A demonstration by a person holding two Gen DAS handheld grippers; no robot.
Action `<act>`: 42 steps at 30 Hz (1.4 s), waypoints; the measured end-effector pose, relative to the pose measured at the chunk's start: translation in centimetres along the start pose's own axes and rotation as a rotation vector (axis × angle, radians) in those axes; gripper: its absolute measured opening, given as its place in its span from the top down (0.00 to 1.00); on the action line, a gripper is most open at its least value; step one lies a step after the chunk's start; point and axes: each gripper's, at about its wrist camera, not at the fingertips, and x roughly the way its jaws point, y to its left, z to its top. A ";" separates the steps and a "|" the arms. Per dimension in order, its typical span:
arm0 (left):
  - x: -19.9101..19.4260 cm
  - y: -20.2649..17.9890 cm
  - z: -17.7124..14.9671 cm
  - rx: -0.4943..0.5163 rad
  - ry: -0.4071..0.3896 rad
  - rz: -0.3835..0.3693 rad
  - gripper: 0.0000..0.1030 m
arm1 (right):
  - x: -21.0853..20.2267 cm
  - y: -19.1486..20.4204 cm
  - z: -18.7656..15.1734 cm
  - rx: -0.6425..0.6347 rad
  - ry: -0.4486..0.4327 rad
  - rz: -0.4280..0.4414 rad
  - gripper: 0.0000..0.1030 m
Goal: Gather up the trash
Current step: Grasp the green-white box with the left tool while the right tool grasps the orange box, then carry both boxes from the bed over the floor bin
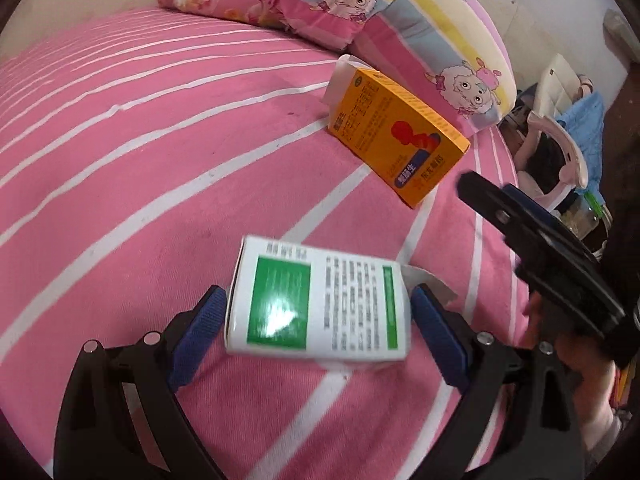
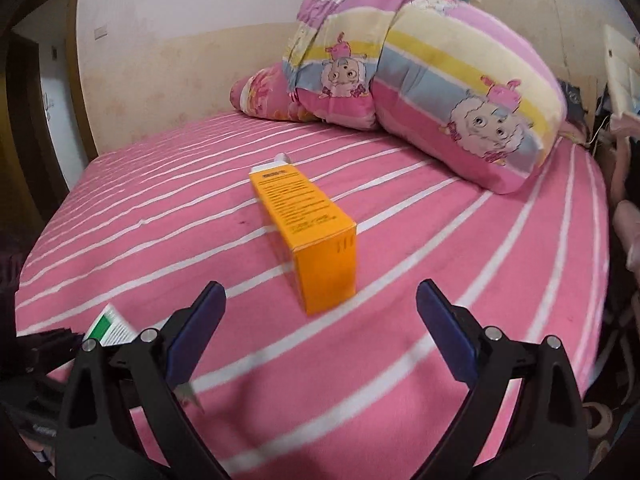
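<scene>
A white and green medicine box (image 1: 320,304) lies on the pink striped bed (image 1: 140,160), between the blue pads of my left gripper (image 1: 318,312). The pads stand at the box's two sides, and contact cannot be told. An orange medicine box (image 1: 396,136) with an open flap lies farther back near the pillows. In the right wrist view the orange box (image 2: 308,232) lies ahead of my right gripper (image 2: 320,304), which is open and empty. My right gripper also shows in the left wrist view (image 1: 540,240), at the right. A corner of the white and green box (image 2: 110,328) shows at lower left.
A rolled cartoon sheep quilt (image 2: 440,80) and a pink floral pillow (image 2: 268,92) lie at the head of the bed. Beside the bed's right edge stand a pink chair (image 1: 560,152) with blue cloth and other clutter. A wall (image 2: 180,40) borders the far side.
</scene>
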 end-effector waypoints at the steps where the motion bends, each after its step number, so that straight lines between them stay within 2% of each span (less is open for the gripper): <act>1: 0.2 -0.1 0.2 0.006 0.002 0.001 0.12 | 0.7 -0.3 0.3 0.006 0.007 0.007 0.08; 9: 1.0 -0.3 0.6 0.021 0.003 0.002 0.13 | 5.3 -0.4 2.3 0.017 0.057 0.046 0.09; 10: 1.0 -0.3 0.6 0.024 0.005 0.006 0.13 | 5.7 -0.5 2.3 0.019 0.075 0.055 0.17; 11: 1.0 -0.4 0.7 0.024 0.004 0.013 0.16 | 6.2 -0.6 2.3 0.023 0.100 0.068 0.36; 12: 1.0 -0.4 0.7 0.026 0.004 0.032 0.23 | 6.7 -0.8 2.4 0.034 0.122 0.070 0.44; 15: 0.8 -0.3 0.6 0.021 -0.004 0.048 0.31 | 6.6 -1.4 2.3 0.065 0.118 0.085 0.54; 23: 0.0 -0.2 0.7 -0.011 -0.021 0.034 0.33 | 3.9 -1.2 1.9 0.085 0.027 0.059 0.59; 31: -3.0 -1.0 -0.5 -0.043 -0.054 0.013 0.33 | 0.6 -0.7 1.5 0.149 0.029 0.091 0.60; 36: -6.1 -1.3 -1.6 -0.094 -0.095 -0.010 0.33 | -3.8 0.8 0.7 0.170 0.008 0.128 0.59; 42: -11.0 -1.6 -5.2 -0.178 -0.148 -0.035 0.33 | -11.1 3.1 -1.0 0.182 -0.022 0.167 0.59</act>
